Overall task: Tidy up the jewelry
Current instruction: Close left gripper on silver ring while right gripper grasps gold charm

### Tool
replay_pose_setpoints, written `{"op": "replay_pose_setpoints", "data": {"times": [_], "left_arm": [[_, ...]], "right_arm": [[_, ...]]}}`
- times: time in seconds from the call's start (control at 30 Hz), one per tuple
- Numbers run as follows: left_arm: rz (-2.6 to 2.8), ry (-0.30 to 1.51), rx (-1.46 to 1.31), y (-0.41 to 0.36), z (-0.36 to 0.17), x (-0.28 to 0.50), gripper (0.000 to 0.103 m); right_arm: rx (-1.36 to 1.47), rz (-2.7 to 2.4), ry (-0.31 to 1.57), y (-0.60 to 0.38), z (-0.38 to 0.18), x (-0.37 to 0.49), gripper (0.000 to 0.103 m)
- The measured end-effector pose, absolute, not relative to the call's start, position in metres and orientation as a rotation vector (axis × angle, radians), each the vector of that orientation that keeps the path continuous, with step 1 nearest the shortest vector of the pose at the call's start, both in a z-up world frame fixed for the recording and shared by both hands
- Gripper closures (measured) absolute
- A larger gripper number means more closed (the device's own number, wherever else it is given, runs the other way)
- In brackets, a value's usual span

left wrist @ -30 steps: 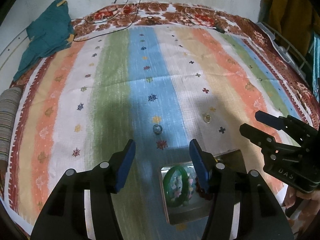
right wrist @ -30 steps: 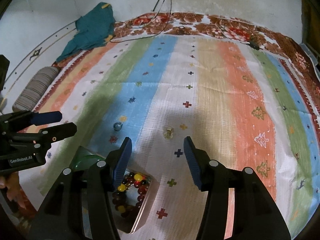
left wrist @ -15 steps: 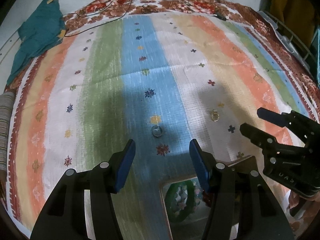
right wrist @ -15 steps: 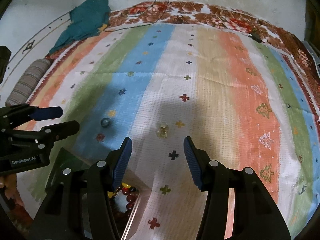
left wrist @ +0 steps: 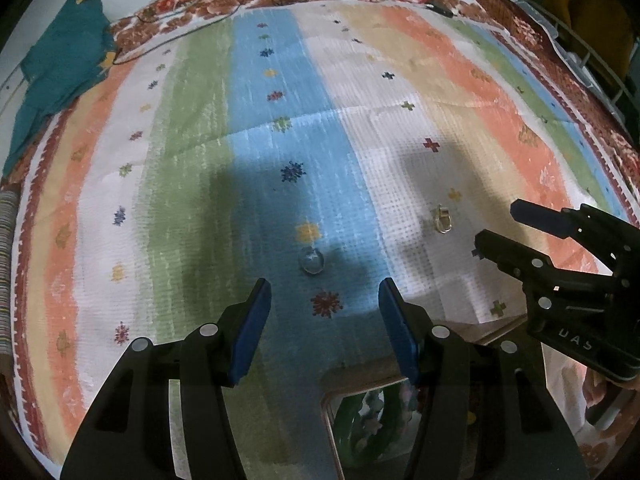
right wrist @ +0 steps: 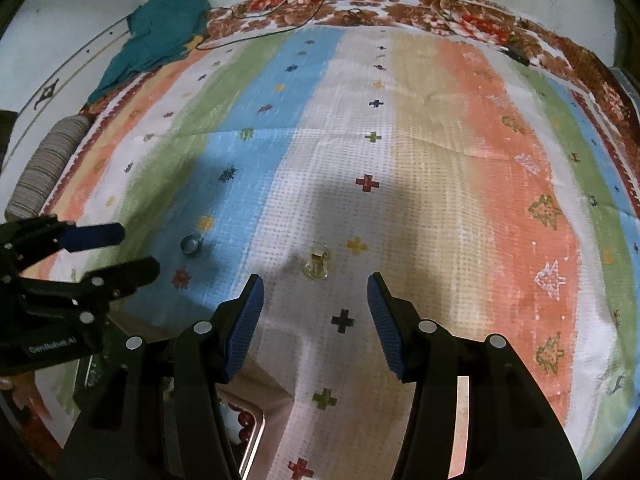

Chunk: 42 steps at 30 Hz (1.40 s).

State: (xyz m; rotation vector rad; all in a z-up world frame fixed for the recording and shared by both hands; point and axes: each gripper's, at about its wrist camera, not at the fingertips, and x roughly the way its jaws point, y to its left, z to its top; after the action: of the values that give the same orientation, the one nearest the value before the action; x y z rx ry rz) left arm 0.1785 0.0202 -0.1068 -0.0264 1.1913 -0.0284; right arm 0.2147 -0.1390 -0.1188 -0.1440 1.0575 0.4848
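A silver ring (left wrist: 311,261) lies on the blue stripe of the striped mat, just ahead of my left gripper (left wrist: 324,300), which is open and empty. A gold ring (right wrist: 317,264) lies on the white stripe just ahead of my right gripper (right wrist: 315,292), also open and empty. The gold ring (left wrist: 442,219) also shows in the left wrist view, with the right gripper (left wrist: 496,224) to its right. In the right wrist view the silver ring (right wrist: 191,245) sits beside the left gripper (right wrist: 132,250). A metal tray (left wrist: 332,424) behind the fingers holds a green bangle (left wrist: 354,428); red beads (right wrist: 244,426) show in the tray (right wrist: 256,436).
A teal cloth (right wrist: 160,28) lies at the mat's far left corner, with black cables (right wrist: 280,12) along the far border. A striped bolster (right wrist: 44,168) lies off the left edge. A wire rack (left wrist: 592,60) stands at the far right.
Both grippers have come down and forward toward the rings. The tray has slid lower in both views and is now mostly hidden behind the fingers. Jaw openings are unchanged.
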Motion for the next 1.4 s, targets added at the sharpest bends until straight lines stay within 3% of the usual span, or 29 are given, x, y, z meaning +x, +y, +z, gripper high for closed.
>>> {"op": "replay_pose_setpoints", "data": {"times": [0.53, 0.87, 0.93, 1.17, 1.3, 1.4], "left_arm": [[-0.033, 1.270, -0.017, 0.033, -0.139, 0.206, 0.049], [-0.049, 1.299, 0.034, 0.032, -0.151, 0.221, 0.056], [-0.052, 1.314, 0.040, 0.032, -0.156, 0.222, 0.064], [-0.062, 1.313, 0.038, 0.033, -0.158, 0.222, 0.073], [-0.068, 1.310, 0.049, 0.031, -0.159, 0.222, 0.085], [-0.068, 1.306, 0.052, 0.030, -0.158, 0.223, 0.085]], "right_arm": [[-0.152, 0.502, 1.121, -0.127, -0.143, 0.239, 0.050], [-0.145, 0.502, 1.169, -0.119, -0.162, 0.249, 0.060], [-0.143, 0.495, 1.168, -0.119, -0.163, 0.250, 0.064], [-0.134, 0.488, 1.177, -0.121, -0.165, 0.253, 0.083], [-0.129, 0.492, 1.178, -0.122, -0.165, 0.253, 0.085], [-0.120, 0.493, 1.177, -0.123, -0.164, 0.253, 0.085]]}}
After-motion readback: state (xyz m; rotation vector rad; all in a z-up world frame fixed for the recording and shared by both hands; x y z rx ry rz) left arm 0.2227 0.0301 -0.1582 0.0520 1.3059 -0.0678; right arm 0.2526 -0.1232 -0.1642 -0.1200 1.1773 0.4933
